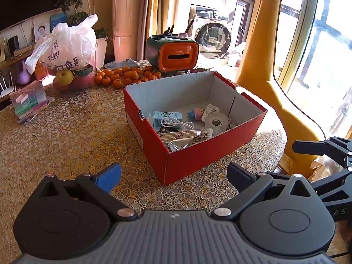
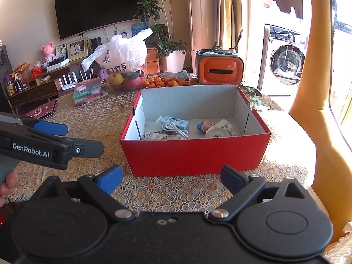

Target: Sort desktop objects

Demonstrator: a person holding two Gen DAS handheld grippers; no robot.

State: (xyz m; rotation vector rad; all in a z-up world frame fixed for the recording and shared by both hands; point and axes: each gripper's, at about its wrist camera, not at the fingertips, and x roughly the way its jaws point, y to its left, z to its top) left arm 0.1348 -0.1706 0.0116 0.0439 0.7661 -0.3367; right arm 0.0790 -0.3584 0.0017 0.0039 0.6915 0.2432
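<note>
Red cardboard box (image 1: 198,154) at twelve o'clock, already holding small clutter. Left tool (image 1: 173,176) and right tool (image 2: 171,177) spread, empty. Likely nearly sorted; stacked notepads (image 1: 29,102) at ten o'clock remaining.

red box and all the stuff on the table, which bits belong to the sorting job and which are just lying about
Job:
red box
blue carton
white cable
cotton swabs
small doll
tape roll

Lying about:
oranges
plastic bag
orange tissue holder

L gripper (image 1: 173,173) & R gripper (image 2: 171,177): both empty, jaws wide.
</note>
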